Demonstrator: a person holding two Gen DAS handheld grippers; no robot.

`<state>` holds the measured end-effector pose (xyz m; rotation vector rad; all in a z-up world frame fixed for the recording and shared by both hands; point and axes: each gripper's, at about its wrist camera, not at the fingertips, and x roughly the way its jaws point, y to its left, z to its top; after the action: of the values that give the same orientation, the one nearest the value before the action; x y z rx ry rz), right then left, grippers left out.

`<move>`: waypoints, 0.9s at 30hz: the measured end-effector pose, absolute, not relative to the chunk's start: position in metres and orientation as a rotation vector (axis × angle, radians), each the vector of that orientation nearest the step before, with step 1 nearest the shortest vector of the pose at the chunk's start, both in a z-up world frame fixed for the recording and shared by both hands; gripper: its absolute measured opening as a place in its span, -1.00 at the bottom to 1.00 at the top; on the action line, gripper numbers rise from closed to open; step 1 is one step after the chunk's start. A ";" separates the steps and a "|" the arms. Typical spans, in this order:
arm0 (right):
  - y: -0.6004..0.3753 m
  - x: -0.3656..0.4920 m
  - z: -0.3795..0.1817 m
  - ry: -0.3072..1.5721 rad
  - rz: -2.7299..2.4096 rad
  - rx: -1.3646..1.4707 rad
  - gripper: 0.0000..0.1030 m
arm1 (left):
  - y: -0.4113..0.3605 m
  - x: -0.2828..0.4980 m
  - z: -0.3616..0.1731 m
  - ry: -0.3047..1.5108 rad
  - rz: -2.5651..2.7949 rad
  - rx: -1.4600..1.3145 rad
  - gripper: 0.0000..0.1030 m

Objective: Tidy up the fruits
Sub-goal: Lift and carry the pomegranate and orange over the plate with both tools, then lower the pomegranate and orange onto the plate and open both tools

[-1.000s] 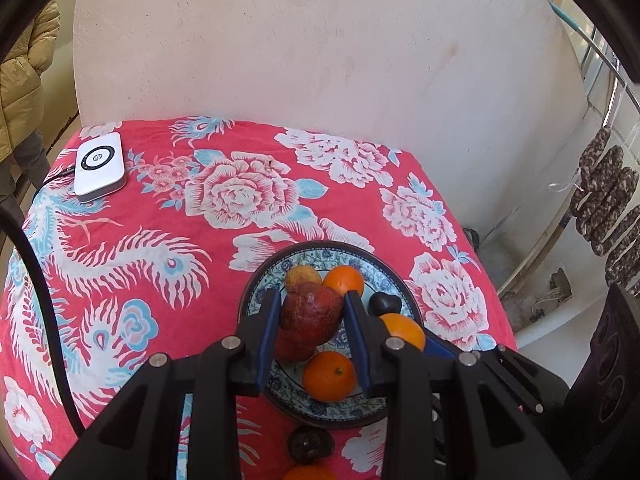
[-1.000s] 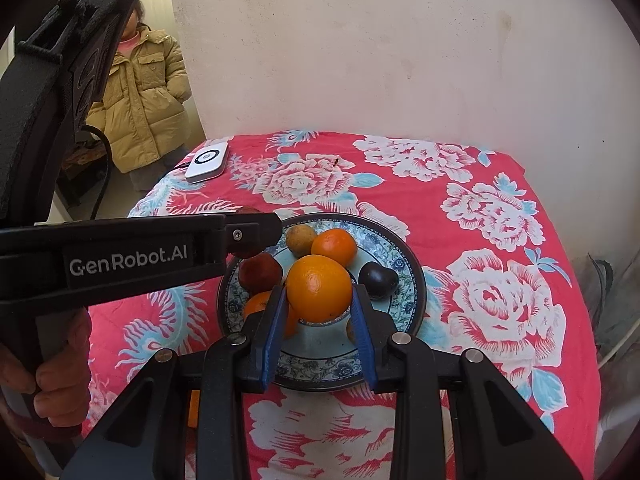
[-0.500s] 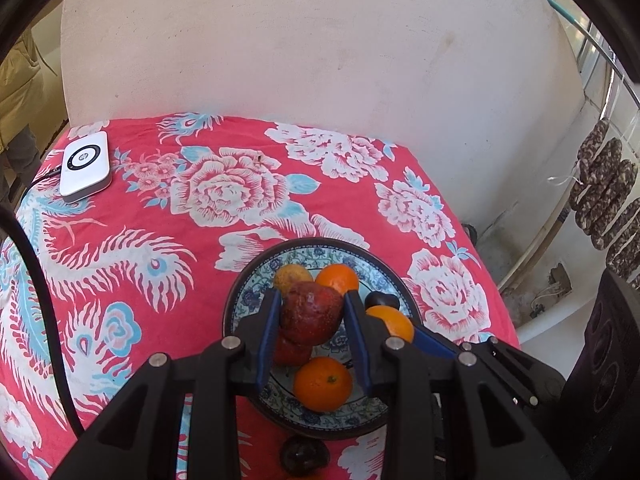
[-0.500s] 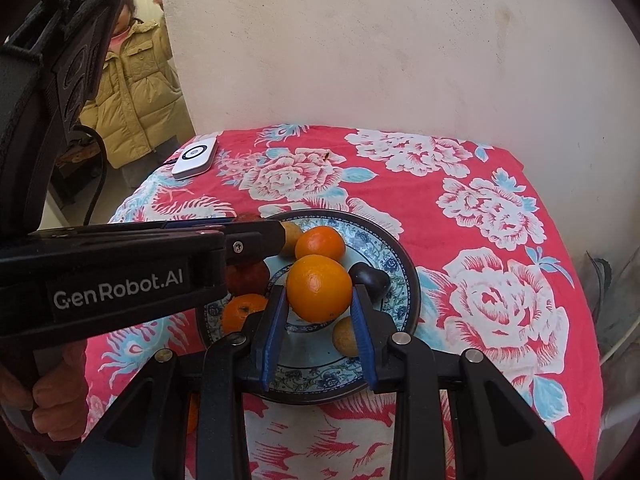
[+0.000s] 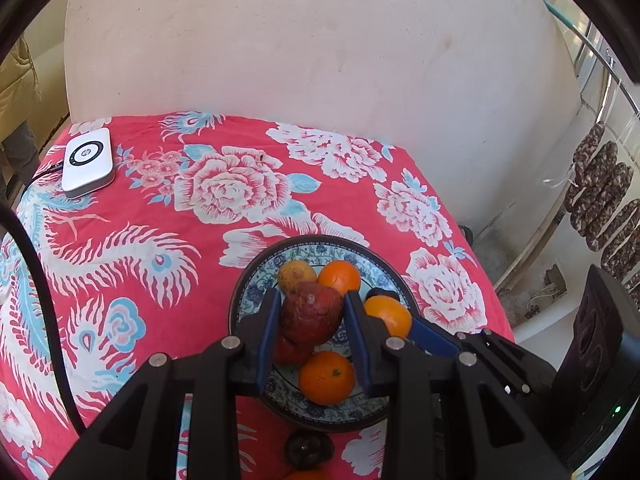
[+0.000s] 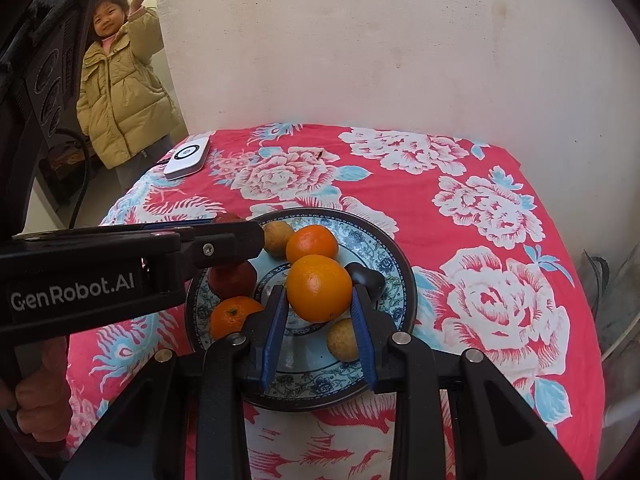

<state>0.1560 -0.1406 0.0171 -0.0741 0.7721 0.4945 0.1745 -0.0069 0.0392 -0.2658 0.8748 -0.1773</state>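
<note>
pinching a dark red fruit (image 5: 311,314) between its blue pads, the left hand-held gripper (image 5: 310,312) holds it raised over the patterned plate (image 5: 256,280) at the lower centre of the left wrist view. the right hand-held gripper (image 6: 320,304) is clamped the same way on a large orange (image 6: 319,288), its blue pads pressing both sides of the fruit above the plate (image 6: 396,272) in the middle of the right wrist view. in that view the left hand-held gripper (image 6: 224,236) reaches in from the left edge, its tip over the plate's left rim.

on the plate lie more fruits: a small orange (image 6: 312,242) and a yellowish fruit (image 6: 278,237) at the far side, a dark plum-like fruit (image 6: 370,278) to the right, a second red fruit (image 6: 232,280) and another orange (image 6: 232,316) at the left, and a tan fruit (image 6: 342,338) near the right pad. in the left wrist view a dark fruit (image 5: 308,450) lies on the cloth just below the plate, with a sliver of something orange at the bottom edge.

the plate sits on a surface covered by a red floral cloth (image 6: 500,240). a white flat device (image 5: 86,164) with a cable lies at the upper left corner of the cloth. a plain pale wall (image 5: 320,60) stands behind. strings of dark sausages (image 5: 604,196) hang at the right of the left wrist view. a person in a yellow padded jacket (image 6: 120,92) stands at the upper left of the right wrist view, 1 arm raised.
</note>
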 end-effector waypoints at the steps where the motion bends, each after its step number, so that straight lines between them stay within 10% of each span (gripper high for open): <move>1: -0.141 0.156 0.017 0.773 0.495 -0.073 -0.35 | -0.005 0.174 0.040 0.873 -0.181 -0.269 -0.35; 27: -0.138 0.149 0.018 0.749 0.546 -0.057 -0.35 | -0.003 0.177 0.040 0.828 -0.151 -0.259 -0.35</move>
<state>0.1489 -0.1382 0.0184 -0.0568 0.7487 0.5460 0.1768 -0.0031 0.0397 -0.2587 0.8276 -0.1513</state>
